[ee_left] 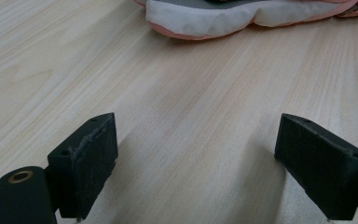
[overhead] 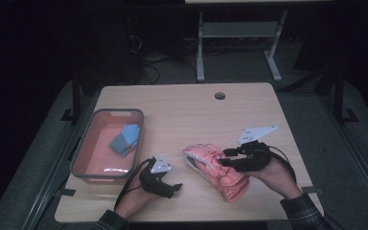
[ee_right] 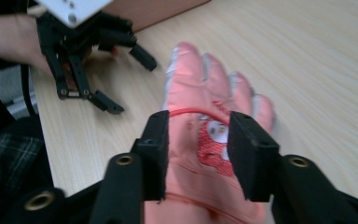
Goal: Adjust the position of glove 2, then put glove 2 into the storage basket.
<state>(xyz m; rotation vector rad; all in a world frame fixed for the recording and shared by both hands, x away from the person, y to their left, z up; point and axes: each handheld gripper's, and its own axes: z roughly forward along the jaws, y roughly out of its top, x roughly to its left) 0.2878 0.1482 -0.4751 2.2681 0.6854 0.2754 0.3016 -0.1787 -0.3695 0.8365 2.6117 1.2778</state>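
One salmon-pink padded glove (overhead: 218,170) with a white-and-grey palm edge lies on my counter (overhead: 182,115), long axis from ten o'clock fingertips to four o'clock cuff. My right claw (overhead: 226,157) straddles its back, jaws part open, grip uncertain. My left claw (overhead: 172,188) gapes wide, empty, at eight o'clock. One grey bin (overhead: 106,143) holds one blue glove (overhead: 125,139).

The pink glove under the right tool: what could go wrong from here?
1. The right tool has its jaws astride the pink glove with a gap showing, so it may pinch only the top fabric and slip off.
2. The left tool is open over bare table, so nothing steadies the glove; it could drag.
3. The bin already holds a blue glove and lies beyond the left tool.
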